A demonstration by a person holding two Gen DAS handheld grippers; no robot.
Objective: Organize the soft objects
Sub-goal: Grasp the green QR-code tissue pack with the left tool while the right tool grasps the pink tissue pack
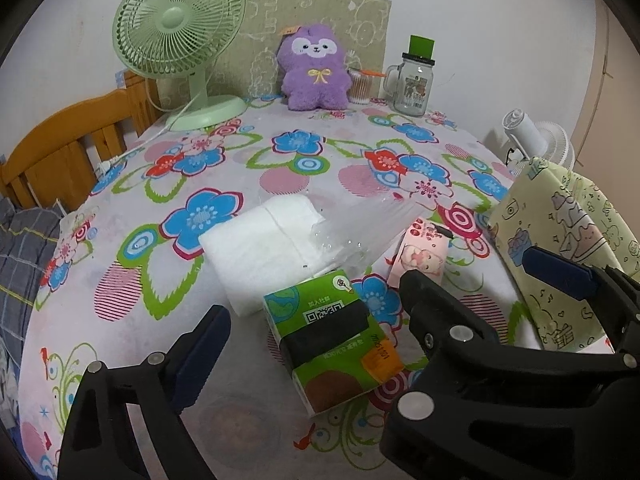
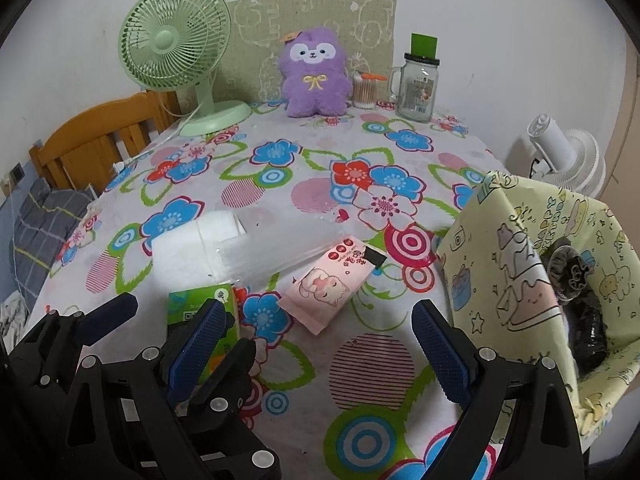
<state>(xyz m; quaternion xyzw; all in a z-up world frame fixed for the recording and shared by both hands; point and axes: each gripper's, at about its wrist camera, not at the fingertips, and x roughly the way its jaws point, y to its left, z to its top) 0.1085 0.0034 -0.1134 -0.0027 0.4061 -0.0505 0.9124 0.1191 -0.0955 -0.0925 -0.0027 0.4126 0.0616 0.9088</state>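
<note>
Left wrist: left gripper [image 1: 316,316] jaws apart, straddling green tissue pack [image 1: 332,336] at 6 o'clock on surface [image 1: 320,160], untouched.
Right wrist: right gripper [image 2: 320,344] jaws apart, empty; pink pack [image 2: 332,288] just ahead, bag [image 2: 520,280] at 3 o'clock.

green fan [image 1: 176,36]; glass jar [image 1: 412,84]; swab holder [image 1: 360,86]; wooden headboard [image 1: 68,152]; white fan [image 2: 564,152]

You have a white tablecloth [image 2: 320,184] printed with blue, red and pink flowers and green leaves. On it lie a green tissue pack [image 1: 332,332] with a black band, a pink wipes packet [image 2: 332,284] and white folded cloth [image 1: 260,248]. The yellow cartoon-printed fabric bin [image 2: 520,264] stands beside them; a purple plush [image 2: 314,76] sits behind.
</note>
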